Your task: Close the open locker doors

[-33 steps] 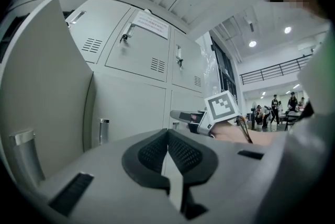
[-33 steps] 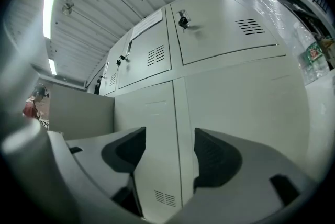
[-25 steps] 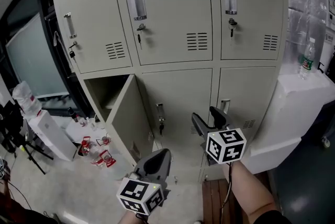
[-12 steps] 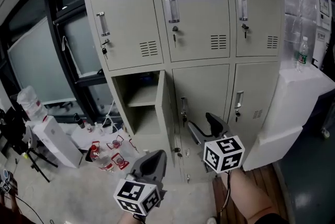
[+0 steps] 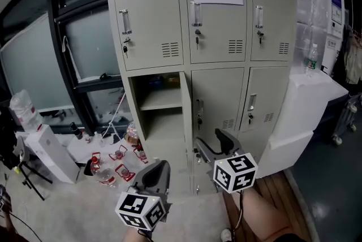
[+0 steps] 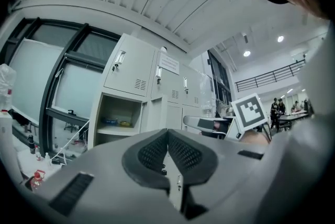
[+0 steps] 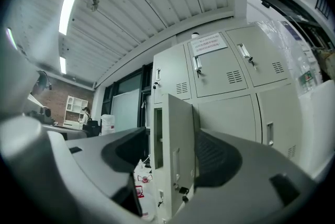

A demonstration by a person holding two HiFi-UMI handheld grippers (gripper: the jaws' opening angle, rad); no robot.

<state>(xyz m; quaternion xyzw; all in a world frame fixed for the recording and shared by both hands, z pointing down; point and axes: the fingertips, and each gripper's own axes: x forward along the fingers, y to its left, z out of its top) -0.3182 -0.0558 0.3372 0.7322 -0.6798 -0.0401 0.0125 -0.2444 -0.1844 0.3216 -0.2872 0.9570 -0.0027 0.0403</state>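
- At the bottom left corner of the tall beige metal locker cabinet [image 5: 218,91], one thin beige metal door [image 5: 185,113] stands wide open. A shelf shows inside.
- Closing has not begun, I think, because nothing touches the door.
- The right grey plastic gripper [image 5: 211,143] has its jaws spread and empty. The door's edge is ahead of it, well apart.
- The left grey plastic gripper [image 5: 158,167] has its jaws pressed together on nothing, lower down.
- Next, one gripper should reach the door's outer face and push it left until it shuts.
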